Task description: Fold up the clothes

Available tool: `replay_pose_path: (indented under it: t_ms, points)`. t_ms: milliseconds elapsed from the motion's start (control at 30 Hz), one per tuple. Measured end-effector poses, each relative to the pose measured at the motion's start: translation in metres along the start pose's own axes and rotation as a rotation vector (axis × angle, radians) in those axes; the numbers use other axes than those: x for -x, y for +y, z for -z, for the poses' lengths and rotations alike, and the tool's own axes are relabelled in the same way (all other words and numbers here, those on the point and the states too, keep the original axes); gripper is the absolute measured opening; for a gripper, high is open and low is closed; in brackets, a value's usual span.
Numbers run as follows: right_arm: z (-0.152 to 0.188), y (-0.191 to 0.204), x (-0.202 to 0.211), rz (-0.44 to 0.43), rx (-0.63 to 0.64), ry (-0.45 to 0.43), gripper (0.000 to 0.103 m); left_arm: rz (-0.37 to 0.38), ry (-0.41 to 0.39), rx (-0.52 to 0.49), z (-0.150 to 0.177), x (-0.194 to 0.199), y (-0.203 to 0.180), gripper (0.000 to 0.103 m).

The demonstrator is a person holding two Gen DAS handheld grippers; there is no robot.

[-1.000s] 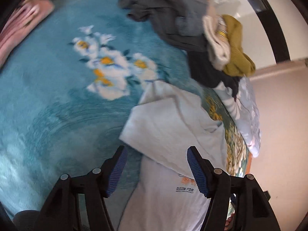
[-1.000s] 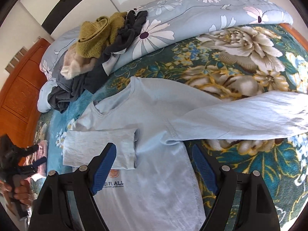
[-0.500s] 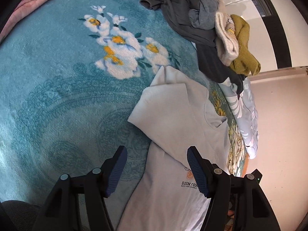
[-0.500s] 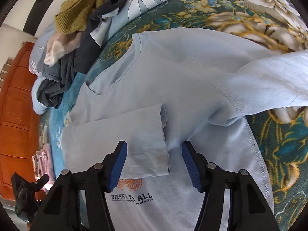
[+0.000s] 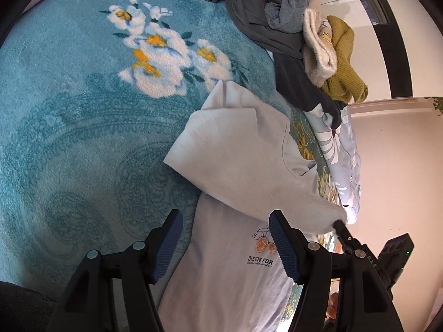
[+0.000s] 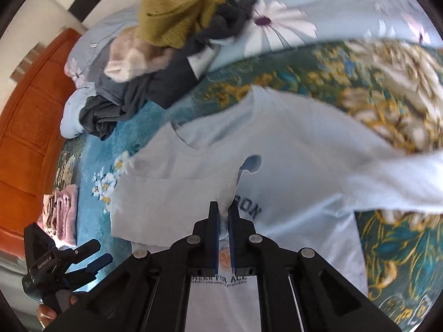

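Left gripper: jaws wide apart, empty, hovering low in frame over the shirt hem side. The shirt lies flat on the bed, filling centre frame, one sleeve folded across the chest. Judged light, soft and limp; best taken at a cuff or seam edge. Right gripper: jaws closed on that sleeve's cuff, lower centre. Clothes pile upper left.

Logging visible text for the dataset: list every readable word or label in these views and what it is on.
"GREEN FOR": light blue shirt chest print, under an orange bicycle graphic; the small line below is unreadable.
"...SON": same shirt, partial dark letters beside the right gripper.
"GenRobot.AI": left gripper body, small, barely legible.
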State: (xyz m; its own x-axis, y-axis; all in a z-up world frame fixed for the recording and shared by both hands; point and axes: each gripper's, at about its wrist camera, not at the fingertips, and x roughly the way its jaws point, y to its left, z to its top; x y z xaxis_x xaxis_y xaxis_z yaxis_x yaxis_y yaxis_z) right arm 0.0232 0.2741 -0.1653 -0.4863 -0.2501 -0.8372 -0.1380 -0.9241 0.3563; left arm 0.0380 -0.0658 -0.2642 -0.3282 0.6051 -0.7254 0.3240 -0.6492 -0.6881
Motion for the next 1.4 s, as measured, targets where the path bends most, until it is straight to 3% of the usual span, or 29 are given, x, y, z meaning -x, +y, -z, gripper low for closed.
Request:
replay_pose_path:
  t_ms: [167, 267, 467, 533, 633, 733, 933, 1033, 1167, 1267, 1400]
  points:
    - [-0.038, 0.011, 0.041, 0.029, 0.088, -0.159, 0.005, 0.067, -0.02, -0.005, -0.008, 0.006, -0.012, 0.069]
    - [-0.052, -0.007, 0.047, 0.121, 0.095, -0.176, 0.005, 0.102, -0.015, -0.016, -0.013, 0.003, -0.024, 0.069]
    - [-0.035, -0.077, -0.015, 0.274, 0.005, 0.025, 0.005, 0.1, 0.052, -0.084, -0.022, -0.033, -0.057, 0.069]
    - [-0.027, -0.096, -0.035, 0.312, -0.026, 0.09, 0.005, 0.064, 0.091, -0.114, -0.025, -0.05, -0.063, 0.069]
    - [-0.018, -0.111, -0.045, 0.32, -0.083, 0.122, 0.006, -0.016, 0.091, -0.118, -0.031, -0.06, -0.054, 0.069]
    - [-0.019, -0.119, -0.051, 0.32, -0.124, 0.144, 0.006, -0.009, 0.094, -0.048, -0.035, -0.065, -0.039, 0.069]
    - [-0.019, -0.112, -0.058, 0.353, -0.092, 0.173, 0.008, -0.012, 0.125, -0.058, -0.033, -0.064, -0.033, 0.069]
    - [-0.025, -0.117, -0.034, 0.23, -0.116, 0.126, 0.013, 0.008, 0.108, -0.057, -0.035, -0.053, -0.031, 0.069]
    - [-0.02, -0.151, 0.032, 0.121, -0.206, -0.012, 0.039, 0.063, 0.072, -0.023, -0.034, -0.034, -0.025, 0.069]
    - [-0.006, -0.209, 0.072, 0.16, -0.363, -0.092, 0.041, 0.08, 0.048, -0.004, -0.03, -0.025, -0.022, 0.069]
    - [0.041, -0.309, 0.113, 0.315, -0.667, -0.162, 0.041, 0.104, 0.016, 0.021, -0.025, -0.012, -0.017, 0.069]
